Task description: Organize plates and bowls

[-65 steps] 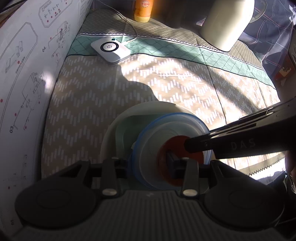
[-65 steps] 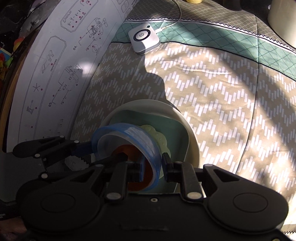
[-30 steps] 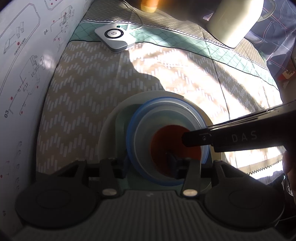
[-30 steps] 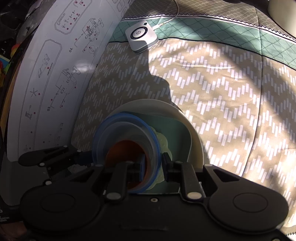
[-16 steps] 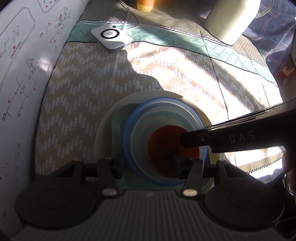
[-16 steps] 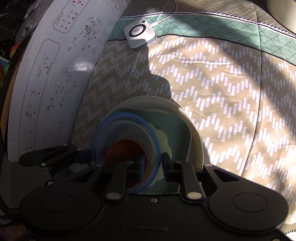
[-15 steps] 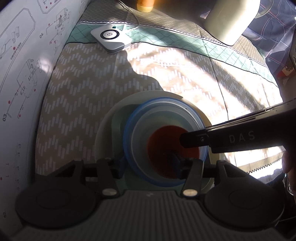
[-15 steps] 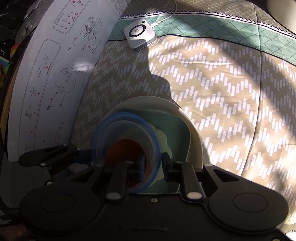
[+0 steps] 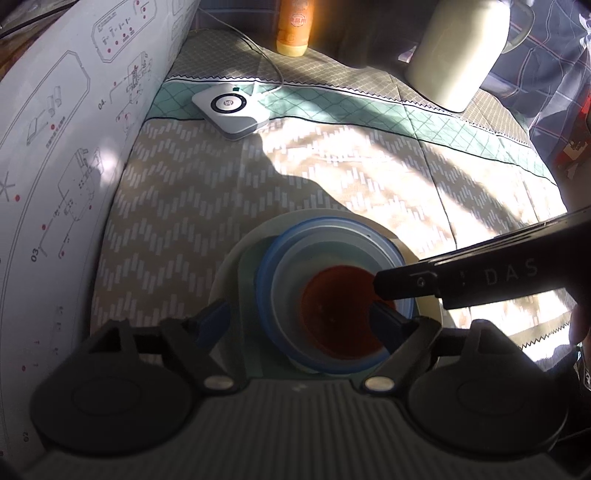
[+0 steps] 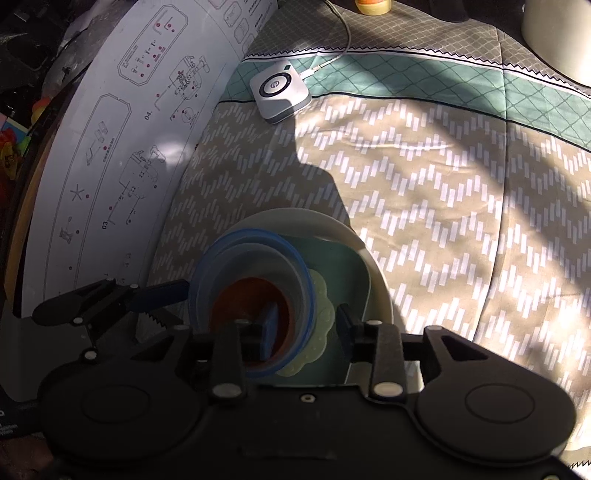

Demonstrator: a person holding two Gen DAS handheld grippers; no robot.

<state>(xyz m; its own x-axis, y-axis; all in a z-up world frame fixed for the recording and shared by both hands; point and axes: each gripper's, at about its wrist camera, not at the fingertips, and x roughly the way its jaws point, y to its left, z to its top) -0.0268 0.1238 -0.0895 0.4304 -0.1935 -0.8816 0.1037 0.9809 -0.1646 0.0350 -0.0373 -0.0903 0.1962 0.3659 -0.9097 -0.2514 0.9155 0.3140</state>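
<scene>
We find the dishes gathered into one nested stack on the table, near its left side, beside a large white instruction sheet (image 10: 122, 155) that curves up along that edge. A cream round plate (image 10: 373, 280) lies at the bottom, a pale green square plate (image 10: 343, 273) on it, then a small scalloped dish (image 10: 321, 317), and on top a blue-rimmed translucent bowl (image 9: 332, 251) with a red-orange bowl (image 9: 332, 314) seated inside. We judge this order deliberate: widest at the base, so the stack sits steady.

The left hand-held gripper (image 9: 299, 317) stands wide open, its jaws having just spread; the pads flank the blue-rimmed bowl without pressing on it. The right hand-held gripper (image 10: 306, 328) has also just been opening: one pad sits inside the bowls, the other outside the rim, with a visible gap, so it holds nothing. We judge both are letting go after setting the bowls down.

A white puck-shaped device (image 9: 231, 109) on a cable, an orange bottle (image 9: 295, 26) and a cream jug (image 9: 458, 48) sit at the far side, well apart.
</scene>
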